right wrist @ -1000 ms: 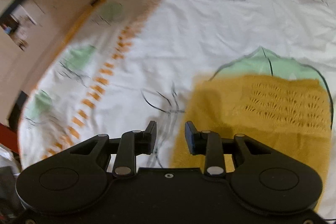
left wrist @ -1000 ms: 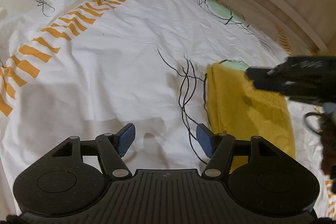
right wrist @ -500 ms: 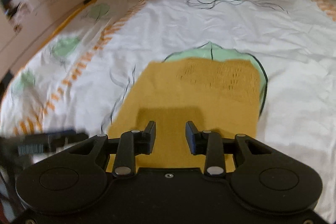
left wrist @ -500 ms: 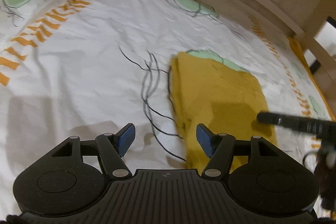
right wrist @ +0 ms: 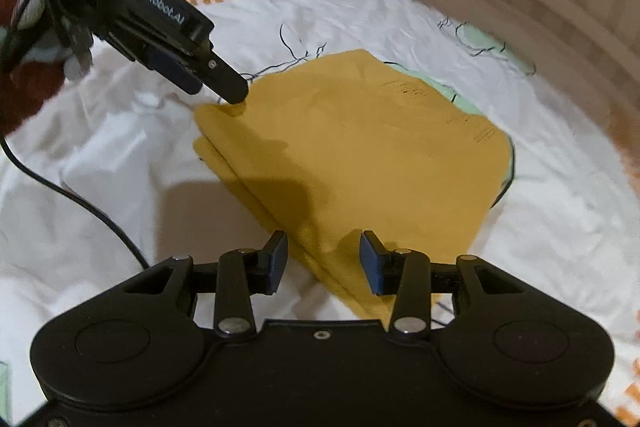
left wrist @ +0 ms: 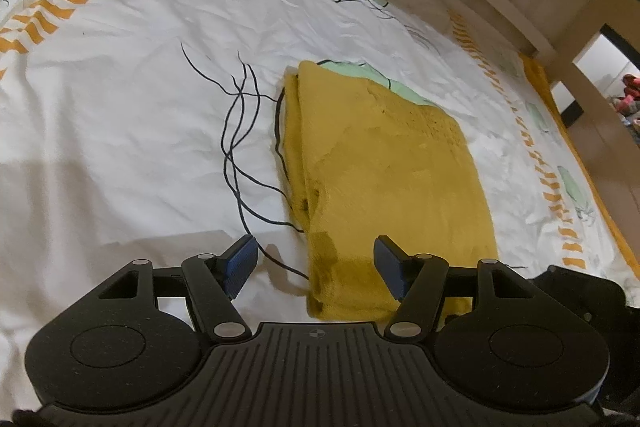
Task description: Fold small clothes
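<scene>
- We see a mustard-yellow knitted garment [left wrist: 384, 163], folded into a rough rectangle with stacked layers showing along one edge and an openwork pattern near the far end.
- It lies flat on a white bedsheet [left wrist: 120, 107] printed with green leaves, black lines and orange stripes.
- Our left gripper [left wrist: 314, 267] stands about half open and holds nothing; the garment's near corner lies under the gap, towards the right-hand jaw.
- Our right gripper [right wrist: 323, 263] has just been opening its jaws; they grip nothing, with the garment's near edge below them.
</scene>
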Action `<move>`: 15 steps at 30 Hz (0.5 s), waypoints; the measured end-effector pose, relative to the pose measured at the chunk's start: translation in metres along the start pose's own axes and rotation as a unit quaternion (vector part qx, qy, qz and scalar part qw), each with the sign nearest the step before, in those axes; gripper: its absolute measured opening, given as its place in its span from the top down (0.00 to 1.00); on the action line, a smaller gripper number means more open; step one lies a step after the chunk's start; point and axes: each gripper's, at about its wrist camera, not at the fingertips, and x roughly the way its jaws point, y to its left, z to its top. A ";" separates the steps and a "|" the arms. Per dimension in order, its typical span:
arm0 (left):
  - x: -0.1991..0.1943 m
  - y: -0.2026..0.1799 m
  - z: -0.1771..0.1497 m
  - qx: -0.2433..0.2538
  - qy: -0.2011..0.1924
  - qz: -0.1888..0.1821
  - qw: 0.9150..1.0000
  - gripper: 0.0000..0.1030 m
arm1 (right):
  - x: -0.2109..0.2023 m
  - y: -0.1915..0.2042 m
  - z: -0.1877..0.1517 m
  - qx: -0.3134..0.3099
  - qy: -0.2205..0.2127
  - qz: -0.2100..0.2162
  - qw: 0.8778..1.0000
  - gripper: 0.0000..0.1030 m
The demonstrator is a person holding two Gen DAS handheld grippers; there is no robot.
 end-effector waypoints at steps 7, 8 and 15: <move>0.001 -0.002 0.000 0.003 0.000 -0.002 1.000 0.40 | -0.006 -0.008 -0.007 -0.017 0.001 -0.024 1.000 0.92; 0.001 -0.002 -0.001 0.003 0.000 -0.003 1.000 0.40 | -0.010 -0.010 -0.008 -0.014 -0.002 -0.024 1.000 0.92; 0.009 -0.002 -0.004 -0.001 0.014 -0.003 1.000 0.40 | -0.010 0.001 -0.022 -0.045 0.008 -0.001 0.999 0.81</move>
